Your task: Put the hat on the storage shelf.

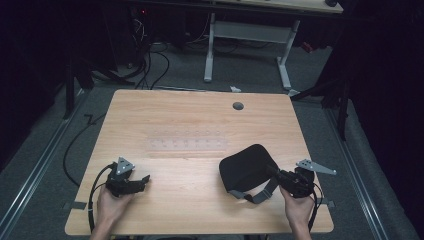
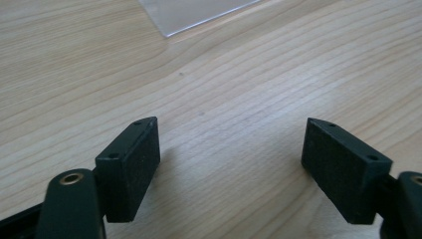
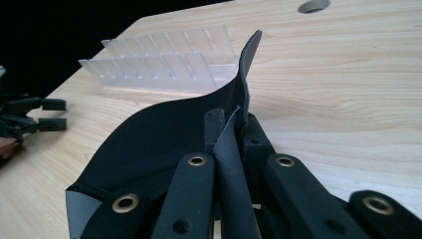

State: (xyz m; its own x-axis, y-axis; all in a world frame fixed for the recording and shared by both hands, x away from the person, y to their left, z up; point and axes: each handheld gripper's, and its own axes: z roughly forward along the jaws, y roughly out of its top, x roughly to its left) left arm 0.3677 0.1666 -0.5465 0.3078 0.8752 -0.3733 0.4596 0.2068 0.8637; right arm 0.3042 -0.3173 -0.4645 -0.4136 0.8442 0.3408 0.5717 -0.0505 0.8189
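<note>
A black padded eye mask (image 1: 245, 170) with a grey strap (image 1: 260, 195) lies on the wooden table (image 1: 200, 115), near its front right. My right gripper (image 1: 273, 173) reaches in from the right and is shut on the mask's edge. In the right gripper view the mask (image 3: 159, 134) curves up, with a fold of grey fabric (image 3: 231, 164) pinched in the right gripper (image 3: 234, 122). My left gripper (image 1: 145, 180) rests at the front left, apart from the mask. Its jaws stand wide open over bare wood in the left gripper view (image 2: 231, 164).
A clear plastic rack (image 1: 187, 141) with several slots lies flat mid-table; its corner (image 2: 199, 12) shows ahead of the left gripper. A round cable hole (image 1: 238, 106) sits near the far edge. Beyond the table stand a white desk frame (image 1: 210, 50) and floor cables (image 1: 150, 65).
</note>
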